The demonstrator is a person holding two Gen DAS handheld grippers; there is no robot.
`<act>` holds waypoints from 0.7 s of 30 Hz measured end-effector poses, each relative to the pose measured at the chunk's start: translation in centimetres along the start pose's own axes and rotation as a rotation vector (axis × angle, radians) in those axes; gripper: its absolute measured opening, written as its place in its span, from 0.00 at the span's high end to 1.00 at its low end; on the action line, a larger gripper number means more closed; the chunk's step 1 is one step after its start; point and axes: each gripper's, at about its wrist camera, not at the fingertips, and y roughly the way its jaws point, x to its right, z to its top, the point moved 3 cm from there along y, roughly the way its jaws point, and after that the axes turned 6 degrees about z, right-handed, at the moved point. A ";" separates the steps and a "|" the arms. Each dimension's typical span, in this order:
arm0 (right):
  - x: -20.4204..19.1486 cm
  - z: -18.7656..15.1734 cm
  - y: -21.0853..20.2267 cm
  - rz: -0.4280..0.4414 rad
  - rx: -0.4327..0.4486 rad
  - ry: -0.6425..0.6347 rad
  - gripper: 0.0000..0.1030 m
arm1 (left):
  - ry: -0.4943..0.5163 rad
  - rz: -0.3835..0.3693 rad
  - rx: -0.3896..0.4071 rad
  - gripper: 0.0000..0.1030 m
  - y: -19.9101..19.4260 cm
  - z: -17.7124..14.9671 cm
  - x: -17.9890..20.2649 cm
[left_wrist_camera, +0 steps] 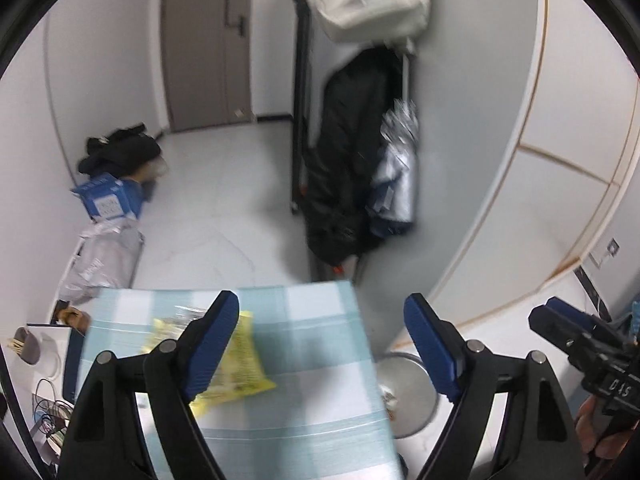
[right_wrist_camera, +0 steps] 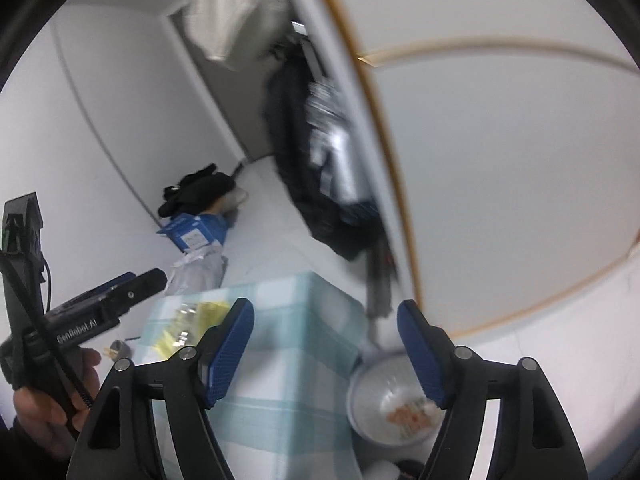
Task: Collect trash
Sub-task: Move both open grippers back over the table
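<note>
Left wrist view first: my left gripper (left_wrist_camera: 322, 340) hangs above the table with the pale blue-and-white checked cloth (left_wrist_camera: 304, 364), fingers spread wide apart and nothing between them. The crinkly yellow plastic snack wrapper (left_wrist_camera: 240, 364) lies flat on the cloth, partly hidden behind my left blue finger pad (left_wrist_camera: 212, 348), so it sits off to the left of the gap, not centred in it. My guess at the risk: if I drop straight down and close, that pad lands on top of the wrapper and just pins or shoves it instead of pinching it. It's thin film, so it will likely slide on the cloth too. Some clear crumpled plastic seems to lie just beyond it, but it's too blurred to be sure. The round grey open trash bin (left_wrist_camera: 412, 392) stands on the floor just off the table's right edge, with some scraps already inside.

Right wrist view: my right gripper (right_wrist_camera: 325, 348) is also wide apart and empty, tipped downward over the table corner, with the bin's rim (right_wrist_camera: 360, 376) below, right beside its right finger. The other handheld unit is close on the left here, so the two could bump if I reach for the wrapper with both. Everything's motion-smeared, so I wouldn't trust my aim much.
</note>
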 end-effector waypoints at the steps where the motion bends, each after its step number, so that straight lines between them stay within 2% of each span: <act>1: -1.3 0.2 -0.2 0.004 0.011 -0.023 0.24 | -0.006 0.004 0.016 0.20 -0.8 0.1 -1.0; 5: -5.8 0.5 -0.3 0.031 0.030 -0.078 0.23 | -0.034 0.030 0.060 0.18 -2.1 -0.2 -3.5; 7: -7.7 0.6 -0.4 0.049 0.035 -0.104 0.23 | -0.062 0.057 0.089 0.12 -2.8 -0.4 -5.4; 11: -11.7 0.5 0.2 0.071 0.048 -0.156 0.16 | -0.104 0.080 0.118 0.11 -3.1 -0.8 -7.9; 21: -18.8 -2.1 3.3 0.129 0.026 -0.245 0.15 | -0.227 0.119 0.141 0.11 -2.0 -3.1 -14.7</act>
